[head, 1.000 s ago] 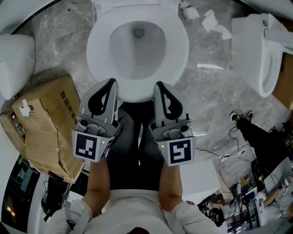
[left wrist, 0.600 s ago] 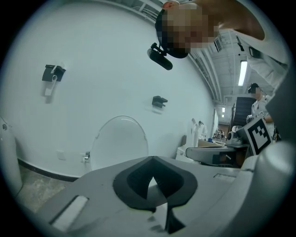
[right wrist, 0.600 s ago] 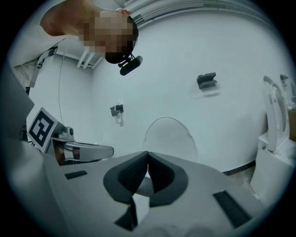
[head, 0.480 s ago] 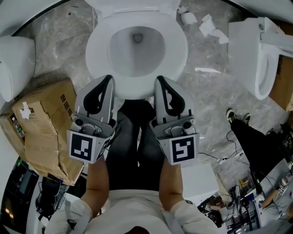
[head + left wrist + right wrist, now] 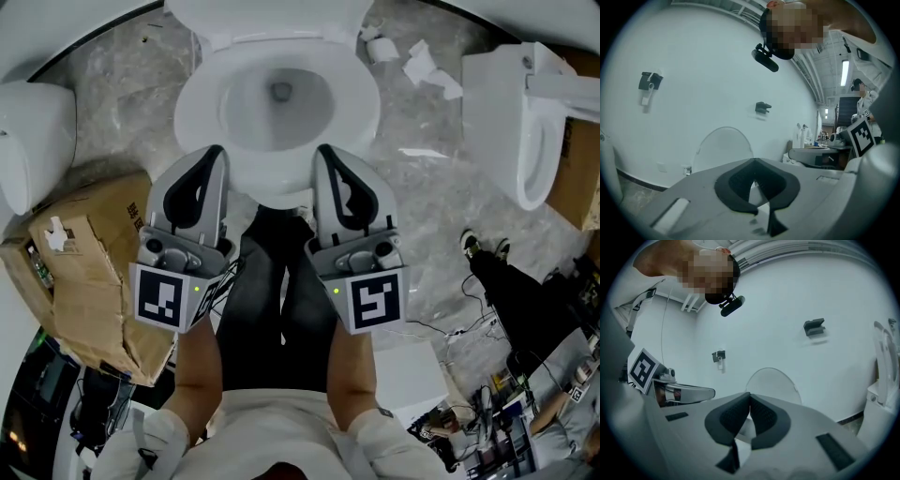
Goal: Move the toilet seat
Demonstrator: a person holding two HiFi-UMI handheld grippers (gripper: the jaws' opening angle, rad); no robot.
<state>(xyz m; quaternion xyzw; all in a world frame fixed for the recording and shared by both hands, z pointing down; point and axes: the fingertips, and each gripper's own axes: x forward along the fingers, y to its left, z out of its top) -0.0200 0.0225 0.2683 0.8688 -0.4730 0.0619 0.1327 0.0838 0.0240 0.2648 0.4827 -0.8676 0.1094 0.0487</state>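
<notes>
1. Nearest you, your grey left gripper (image 5: 214,150) and grey right gripper (image 5: 322,150) reach forward side by side past your dark-trousered legs. Each one's jaws are closed together, tip against tip, with nothing clamped between them. The left gripper view (image 5: 754,161) and the right gripper view (image 5: 750,394) both show the black pads meeting at the tips.
2. The white oval plastic toilet seat (image 5: 197,103) lies flat on the bowl straight ahead of you. Its long axis runs away from you, with the rounded front end pointing at you and the hinge end at the far side.
3. The front of that ring sits between your two grippers. From the head view the left tips overlap its front-left rim and the right tips its front-right rim. No view shows whether either touches it.
4. The seat is a smooth, glossy, unbroken white ring around the pale bowl opening.
5. Beyond it, the white rounded lid (image 5: 723,147) stands upright against the pale wall (image 5: 703,70).
6. Off to the sides on the grey marbled floor (image 5: 422,197) are a torn brown cardboard box (image 5: 89,272) at your left, a second toilet (image 5: 525,141) at your right, and crumpled white paper (image 5: 427,66) at the far right.
</notes>
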